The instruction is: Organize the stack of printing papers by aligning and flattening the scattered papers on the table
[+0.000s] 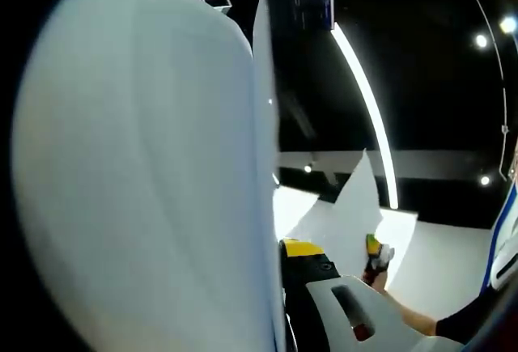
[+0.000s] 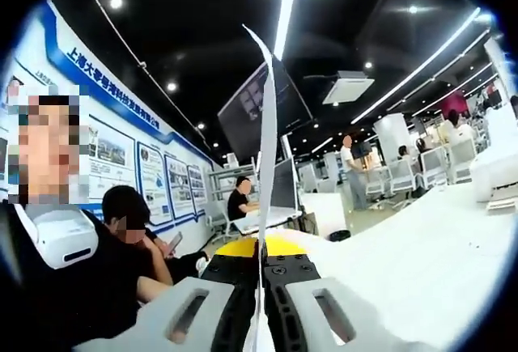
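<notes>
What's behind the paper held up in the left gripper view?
The paper is held close and hides most of that side. Past its edge show a dark ceiling, a light strip and the right gripper on another sheet.

Thin matt white paper sheets [image 2: 266, 150] showing smooth, edge-on btwn jaws, right gripper [image 2: 261, 248] looking like matt grey plastic w/ black parts and yellow tips, white table [image 2: 421, 247] appearing smooth, slightly glossy, left gripper [image 1: 285, 303] looking alike.
</notes>
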The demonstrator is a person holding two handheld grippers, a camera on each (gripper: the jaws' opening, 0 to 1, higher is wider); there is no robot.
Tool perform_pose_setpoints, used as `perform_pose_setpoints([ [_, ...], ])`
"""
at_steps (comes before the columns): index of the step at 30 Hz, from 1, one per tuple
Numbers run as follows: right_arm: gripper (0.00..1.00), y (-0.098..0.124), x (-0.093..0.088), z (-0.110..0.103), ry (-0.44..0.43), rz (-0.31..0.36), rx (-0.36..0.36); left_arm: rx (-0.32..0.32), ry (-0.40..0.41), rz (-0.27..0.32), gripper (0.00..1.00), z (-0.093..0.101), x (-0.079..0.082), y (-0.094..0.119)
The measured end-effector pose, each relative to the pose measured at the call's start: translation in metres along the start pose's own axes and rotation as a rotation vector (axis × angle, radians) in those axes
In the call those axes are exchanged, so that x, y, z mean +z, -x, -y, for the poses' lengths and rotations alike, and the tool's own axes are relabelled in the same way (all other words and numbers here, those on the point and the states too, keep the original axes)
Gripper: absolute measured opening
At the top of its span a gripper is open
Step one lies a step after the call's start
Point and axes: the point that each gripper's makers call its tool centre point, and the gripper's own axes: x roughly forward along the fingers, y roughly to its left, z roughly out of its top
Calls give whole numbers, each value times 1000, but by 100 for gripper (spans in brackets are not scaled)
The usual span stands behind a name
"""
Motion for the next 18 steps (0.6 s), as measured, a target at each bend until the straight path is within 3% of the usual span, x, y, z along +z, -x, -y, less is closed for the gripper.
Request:
perform_pose_setpoints([
  [7, 0, -3, -17, -2, -29, -51, 28, 0, 1, 1, 6, 0, 0, 0],
  [18, 0, -5, -50, 18, -59, -142, -26, -1, -1, 1, 6, 0, 0, 0],
])
